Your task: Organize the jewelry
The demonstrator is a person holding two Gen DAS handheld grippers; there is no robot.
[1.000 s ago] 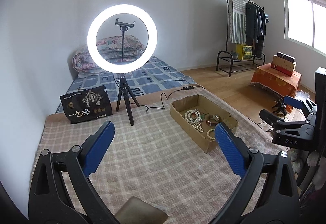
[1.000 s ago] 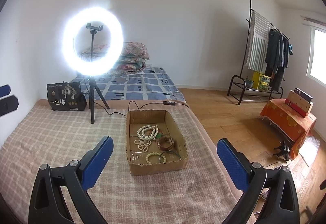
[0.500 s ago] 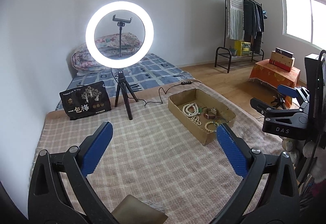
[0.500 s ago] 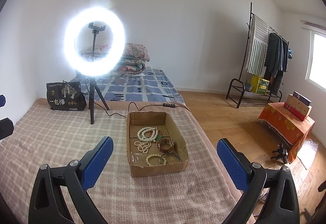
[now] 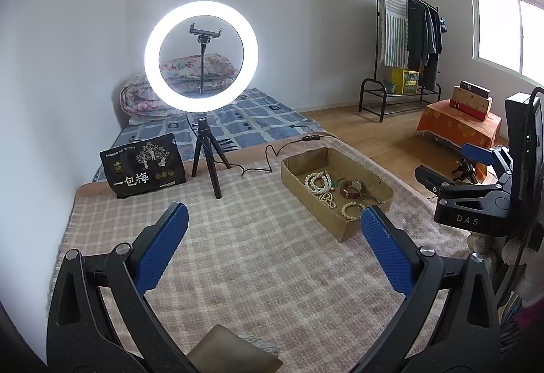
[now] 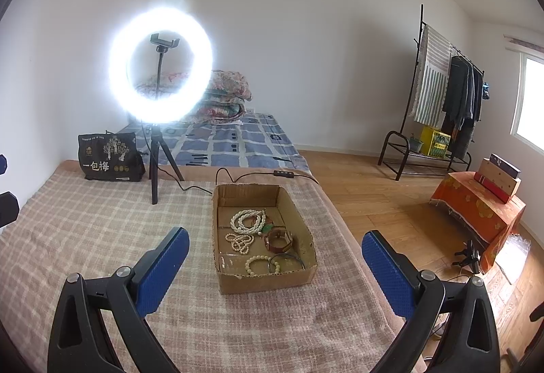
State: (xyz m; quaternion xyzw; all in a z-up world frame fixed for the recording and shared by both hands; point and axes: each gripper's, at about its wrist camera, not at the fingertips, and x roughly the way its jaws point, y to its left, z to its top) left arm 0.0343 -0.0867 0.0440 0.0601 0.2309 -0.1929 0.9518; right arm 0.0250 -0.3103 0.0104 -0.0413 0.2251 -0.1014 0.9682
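An open cardboard box [image 6: 302,227] stands on the checked blanket [image 6: 102,230]; it also shows in the left wrist view [image 5: 299,179]. Inside lie white bead necklaces [image 6: 247,220], a brown leather bracelet [image 6: 278,241], a cream bead bracelet [image 6: 258,262] and a thin dark bangle [image 6: 287,262]. My right gripper [image 6: 275,267] is open and empty, held just short of the box's near wall. My left gripper [image 5: 273,247] is open and empty, above the blanket to the left of the box. The right gripper's body [image 5: 476,199] shows at the right of the left wrist view.
A lit ring light on a tripod [image 6: 159,67] stands behind the box, its cable [image 6: 238,177] running past the box's far end. A black printed bag [image 6: 108,162] stands at the blanket's far left. Beyond are a mattress [image 6: 238,142], a clothes rack [image 6: 442,94] and an orange-covered stand [image 6: 476,210].
Both grippers have drifted slightly, so the box sits a little differently in each view. Both stay open and empty. Nothing in the box has moved.
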